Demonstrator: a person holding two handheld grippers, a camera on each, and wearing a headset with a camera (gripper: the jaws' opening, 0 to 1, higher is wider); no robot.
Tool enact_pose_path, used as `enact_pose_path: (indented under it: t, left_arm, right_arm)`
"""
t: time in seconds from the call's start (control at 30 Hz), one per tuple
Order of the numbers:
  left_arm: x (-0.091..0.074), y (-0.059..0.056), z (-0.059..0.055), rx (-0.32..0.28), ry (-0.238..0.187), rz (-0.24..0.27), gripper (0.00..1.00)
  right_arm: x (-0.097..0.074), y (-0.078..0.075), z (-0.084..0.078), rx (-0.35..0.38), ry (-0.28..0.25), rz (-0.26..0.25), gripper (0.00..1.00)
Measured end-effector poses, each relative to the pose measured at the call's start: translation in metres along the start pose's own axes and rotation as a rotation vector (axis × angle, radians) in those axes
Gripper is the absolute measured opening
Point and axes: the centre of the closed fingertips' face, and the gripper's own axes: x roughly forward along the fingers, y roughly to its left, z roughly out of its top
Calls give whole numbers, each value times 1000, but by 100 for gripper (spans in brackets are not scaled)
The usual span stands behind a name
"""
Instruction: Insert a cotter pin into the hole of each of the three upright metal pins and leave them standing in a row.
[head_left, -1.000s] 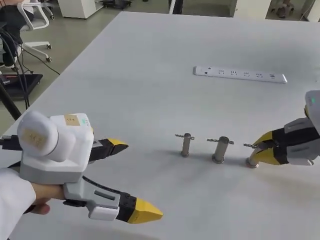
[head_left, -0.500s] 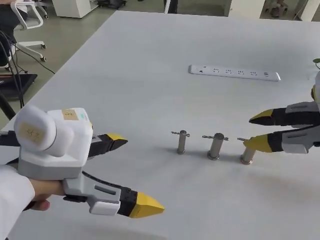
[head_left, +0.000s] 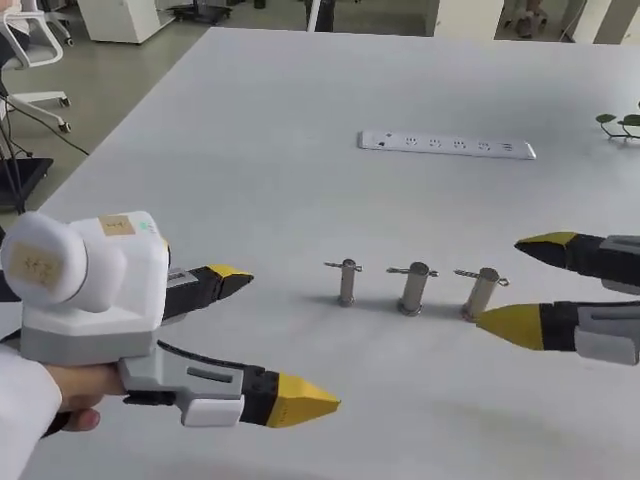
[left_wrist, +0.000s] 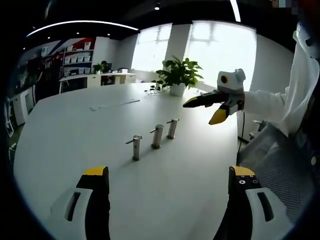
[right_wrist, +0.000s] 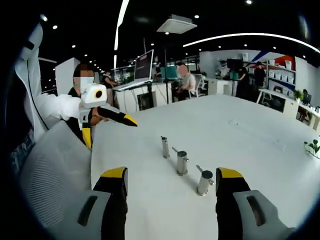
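Three short metal pins stand in a row on the white table: the left pin (head_left: 347, 283), the middle pin (head_left: 412, 288) and the right pin (head_left: 480, 293), which looks slightly tilted. A thin cotter pin crosses the top of each. My right gripper (head_left: 510, 283) is open, just right of the right pin and apart from it. At the lower left my left gripper (head_left: 275, 340) hangs open, well short of the row. The left gripper view shows its jaws spread and empty, the gripper (left_wrist: 167, 172) facing the pins (left_wrist: 158, 136). The right gripper (right_wrist: 172, 175) holds nothing, with the nearest pin (right_wrist: 203, 182) ahead between its jaws.
A white power strip (head_left: 445, 145) lies farther back on the table. A small plant (head_left: 620, 122) sits at the far right edge, and a larger potted plant (left_wrist: 175, 75) stands behind the row. Office chairs (head_left: 30, 60) stand on the floor to the left.
The right gripper, shut at the top of the right pin a second ago, has opened wide and drawn back to the right. The left gripper has barely moved; the camera shifted.
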Motion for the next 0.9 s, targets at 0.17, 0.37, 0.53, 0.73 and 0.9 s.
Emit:
enact_pose_path:
  t: [0.17, 0.37, 0.53, 0.73, 0.9]
  left_arm:
    - [1, -3, 5, 9, -3, 10, 99]
    - [2, -10, 2, 13, 9, -5, 99]
    - [-3, -16, -3, -22, 5, -10, 99]
    - [-7, -20, -13, -49, 24, -6, 99]
    - [-9, -28, -18, -68, 38, -5, 99]
  right_arm:
    - [-7, 9, -21, 64, 47, -53, 72]
    - [-20, 23, -37, 127, 59, -83, 85]
    - [-33, 26, -41, 189, 34, -116, 96]
    - [-48, 17, -49, 235, 32, -176, 98]
    - [-55, 11, -56, 259, 57, -214, 98]
